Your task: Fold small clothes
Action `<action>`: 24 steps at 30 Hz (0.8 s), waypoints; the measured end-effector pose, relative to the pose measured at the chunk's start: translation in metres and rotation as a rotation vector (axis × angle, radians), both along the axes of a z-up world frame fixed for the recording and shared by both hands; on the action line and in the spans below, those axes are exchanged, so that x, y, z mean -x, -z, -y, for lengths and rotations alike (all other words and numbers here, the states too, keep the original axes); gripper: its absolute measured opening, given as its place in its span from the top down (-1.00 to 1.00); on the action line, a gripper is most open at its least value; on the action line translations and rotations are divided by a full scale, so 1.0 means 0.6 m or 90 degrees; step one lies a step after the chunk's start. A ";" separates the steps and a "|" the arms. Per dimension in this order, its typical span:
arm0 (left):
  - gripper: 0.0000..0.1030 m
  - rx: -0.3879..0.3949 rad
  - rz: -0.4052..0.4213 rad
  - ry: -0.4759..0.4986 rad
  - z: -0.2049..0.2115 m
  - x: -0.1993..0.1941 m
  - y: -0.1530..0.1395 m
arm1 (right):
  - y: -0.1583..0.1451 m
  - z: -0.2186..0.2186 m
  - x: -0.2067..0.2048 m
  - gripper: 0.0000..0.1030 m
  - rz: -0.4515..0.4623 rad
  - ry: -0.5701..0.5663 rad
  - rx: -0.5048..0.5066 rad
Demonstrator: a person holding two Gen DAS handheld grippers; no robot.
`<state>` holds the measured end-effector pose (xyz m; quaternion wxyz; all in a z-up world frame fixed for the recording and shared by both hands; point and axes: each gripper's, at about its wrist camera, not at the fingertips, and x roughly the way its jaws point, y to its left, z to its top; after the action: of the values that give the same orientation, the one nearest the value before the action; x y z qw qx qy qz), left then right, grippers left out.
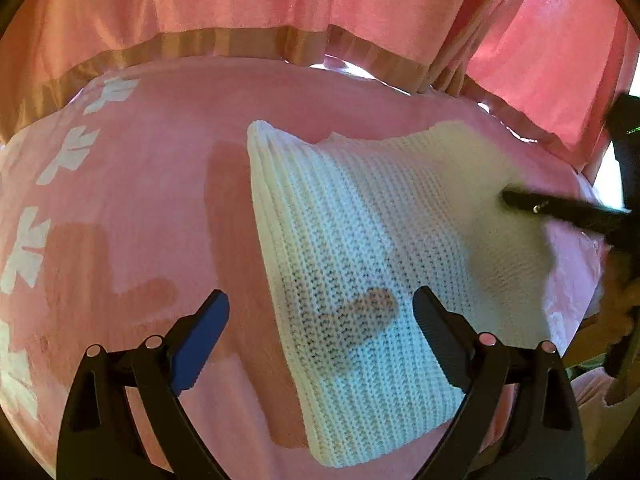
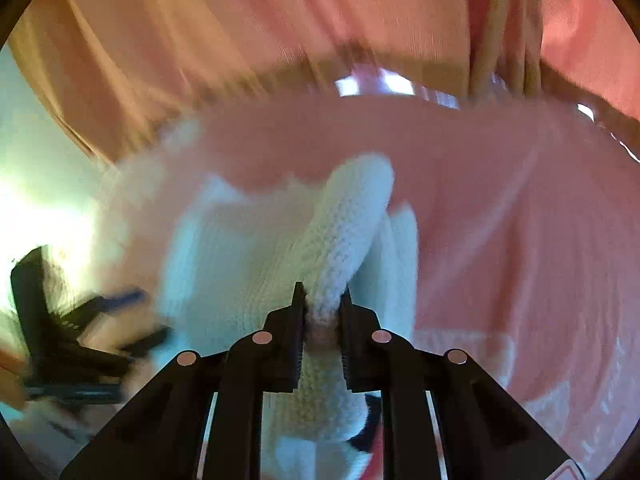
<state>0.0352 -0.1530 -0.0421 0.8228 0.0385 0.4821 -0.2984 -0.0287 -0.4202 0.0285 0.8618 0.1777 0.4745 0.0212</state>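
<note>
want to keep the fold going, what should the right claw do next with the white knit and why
Probably carry the pinched edge across toward the left side and lay it over the flat part. The right claw is shut on a bunched fold of the white knit, lifted off the pink cloth, while the left claw hangs open above the knit, gripping nothing.

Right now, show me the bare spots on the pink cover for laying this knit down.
Free: pink cover between the white flower prints and the white knit garment. Crowded: the right edge, where the right gripper clamps the knit; the left gripper hovers open.
</note>
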 end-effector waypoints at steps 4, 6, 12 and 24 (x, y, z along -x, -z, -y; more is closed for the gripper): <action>-0.77 -0.004 -0.009 -0.001 0.007 -0.012 0.007 | 0.105 0.034 -0.010 0.63 -0.138 0.015 0.036; -0.77 -0.010 -0.012 0.001 0.012 -0.012 0.011 | 0.110 0.039 0.000 0.50 -0.126 0.019 0.010; -0.77 -0.004 -0.006 0.008 0.016 -0.007 0.016 | 0.063 0.042 0.059 -0.11 -0.055 0.028 -0.007; -0.81 0.062 -0.085 -0.027 0.019 -0.029 0.056 | 0.160 0.054 0.064 -0.34 -0.130 0.042 -0.128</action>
<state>0.0524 -0.1645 -0.0757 0.7958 -0.0314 0.5215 -0.3061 -0.0668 -0.4524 -0.0677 0.7870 0.2798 0.5494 0.0219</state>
